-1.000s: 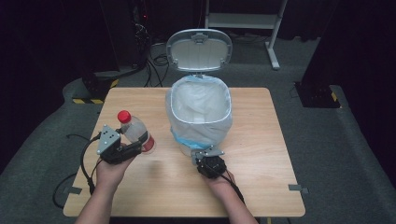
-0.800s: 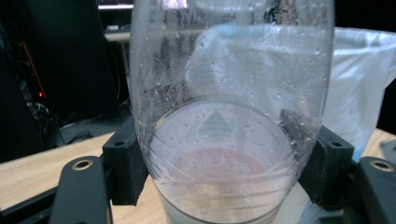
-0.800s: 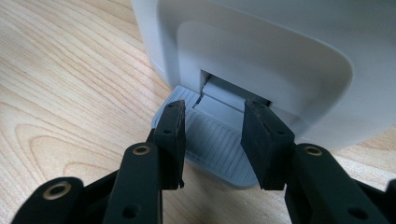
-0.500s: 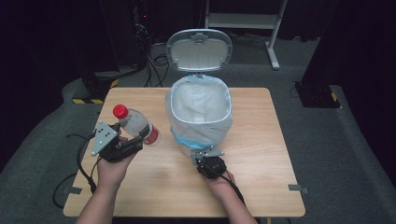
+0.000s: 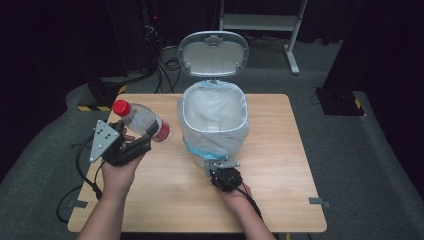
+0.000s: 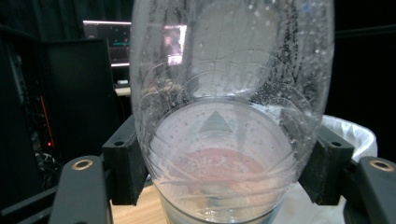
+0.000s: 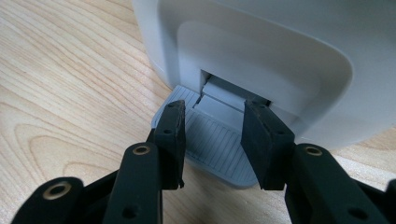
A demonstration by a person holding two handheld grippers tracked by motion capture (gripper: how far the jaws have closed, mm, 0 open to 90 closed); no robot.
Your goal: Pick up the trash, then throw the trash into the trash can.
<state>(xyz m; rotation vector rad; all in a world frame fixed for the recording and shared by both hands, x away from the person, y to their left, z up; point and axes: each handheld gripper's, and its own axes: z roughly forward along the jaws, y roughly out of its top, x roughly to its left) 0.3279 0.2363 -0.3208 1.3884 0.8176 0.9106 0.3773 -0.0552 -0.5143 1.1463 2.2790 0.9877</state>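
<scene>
My left tool (image 5: 131, 145) is clamped on a clear plastic bottle (image 5: 142, 121), held in the air over the left part of the counter (image 5: 280, 165). High view: the bottle is tilted, its red cap (image 5: 120, 107) up and away from the bin, its red label end toward it. Left tool view adds detail: both pads (image 6: 123, 165) press the bottle's (image 6: 224, 140) wall, droplets inside it, and the white bag edge (image 6: 355, 133) shows past the right pad.

Middle: the bin (image 5: 214, 122) stands on the counter, lid (image 5: 213, 54) up, white bag inside, bottle just left of it, apart.

My right tool (image 5: 223, 167) sits low at the bin's front base. High view hides its jaws. Right tool view (image 7: 212, 140) has them partly open, resting on the grey ribbed pedal (image 7: 210, 135), gripping nothing, tips near the pedal slot in the bin's front.
</scene>
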